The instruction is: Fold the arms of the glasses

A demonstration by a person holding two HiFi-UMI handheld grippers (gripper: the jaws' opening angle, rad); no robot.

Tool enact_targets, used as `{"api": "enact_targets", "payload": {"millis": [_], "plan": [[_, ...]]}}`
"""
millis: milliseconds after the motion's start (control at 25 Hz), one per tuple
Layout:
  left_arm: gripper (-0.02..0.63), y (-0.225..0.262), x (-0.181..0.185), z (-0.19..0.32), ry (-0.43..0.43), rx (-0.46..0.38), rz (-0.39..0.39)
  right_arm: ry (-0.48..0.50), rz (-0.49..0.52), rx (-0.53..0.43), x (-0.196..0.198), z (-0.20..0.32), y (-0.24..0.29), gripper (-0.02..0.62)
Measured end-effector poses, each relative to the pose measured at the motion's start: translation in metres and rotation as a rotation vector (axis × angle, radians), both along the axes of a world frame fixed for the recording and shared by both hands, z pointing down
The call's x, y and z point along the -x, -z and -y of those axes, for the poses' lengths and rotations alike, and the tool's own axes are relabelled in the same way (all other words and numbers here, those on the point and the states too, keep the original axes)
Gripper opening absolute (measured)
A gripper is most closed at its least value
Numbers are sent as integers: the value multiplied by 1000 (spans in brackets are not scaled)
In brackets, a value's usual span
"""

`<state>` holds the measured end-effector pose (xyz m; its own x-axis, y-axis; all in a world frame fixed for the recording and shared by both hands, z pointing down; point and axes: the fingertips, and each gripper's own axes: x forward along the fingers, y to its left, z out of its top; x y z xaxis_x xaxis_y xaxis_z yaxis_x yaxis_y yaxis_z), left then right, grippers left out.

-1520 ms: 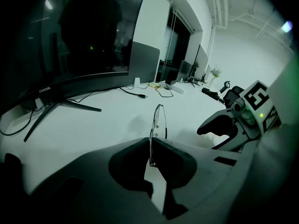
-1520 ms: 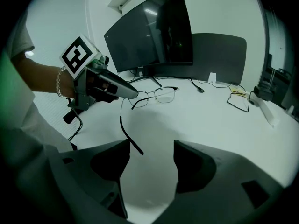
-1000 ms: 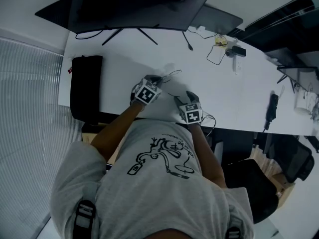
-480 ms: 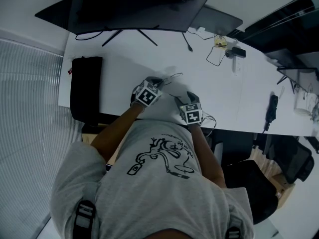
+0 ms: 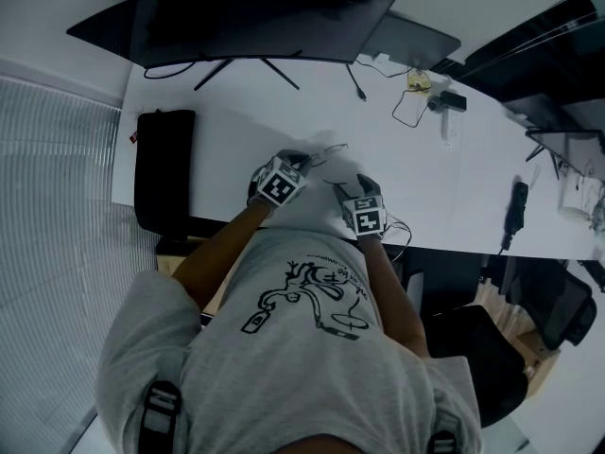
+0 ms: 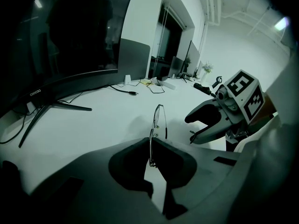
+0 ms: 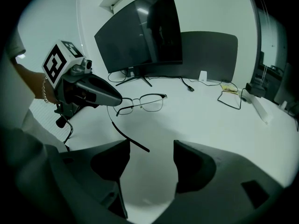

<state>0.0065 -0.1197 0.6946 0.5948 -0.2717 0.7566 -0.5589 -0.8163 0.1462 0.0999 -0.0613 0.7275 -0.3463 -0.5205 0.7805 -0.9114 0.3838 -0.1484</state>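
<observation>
seen from above, a person in a grey t-shirt (image 5: 302,348) leans over a white desk (image 5: 454,187) with a two-jaw gripper in each hand. both grippers are near the desk's front edge, close together, with a pair of thin wire-rimmed glasses (image 5: 326,149) between them.

the left gripper (image 6: 150,149) has its jaws pressed together on the glasses, pinching the thin metal at one end of the frame. in its own view the frame runs straight up out of the jaws, with the lenses edge-on beyond them. a faint shadow lies on the desk beside the glasses; whether they touch the desk i cannot tell.

the right gripper (image 7: 152,146) has its jaws spread wide apart, with nothing clamped between them. in its view the lenses face the camera. one arm of the glasses (image 7: 122,133) sticks out from the frame, unfolded, and curves down toward this gripper. its dark tip ends just in front of the gap, close to the jaw at the picture's left; whether it touches that jaw i cannot tell.

a wide curved monitor (image 5: 255,17) stands at the back of the desk. a black bag (image 5: 163,164) lies at the person's left. loose cables (image 5: 408,102) lie on the desk, well apart from the glasses.
</observation>
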Motion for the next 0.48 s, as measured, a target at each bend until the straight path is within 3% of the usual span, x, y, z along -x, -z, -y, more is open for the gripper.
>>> {"api": "enact_targets", "payload": {"millis": [480], "plan": [[35, 3, -2, -9, -41, 5, 2, -7, -11, 6, -4, 4, 1, 298]]}}
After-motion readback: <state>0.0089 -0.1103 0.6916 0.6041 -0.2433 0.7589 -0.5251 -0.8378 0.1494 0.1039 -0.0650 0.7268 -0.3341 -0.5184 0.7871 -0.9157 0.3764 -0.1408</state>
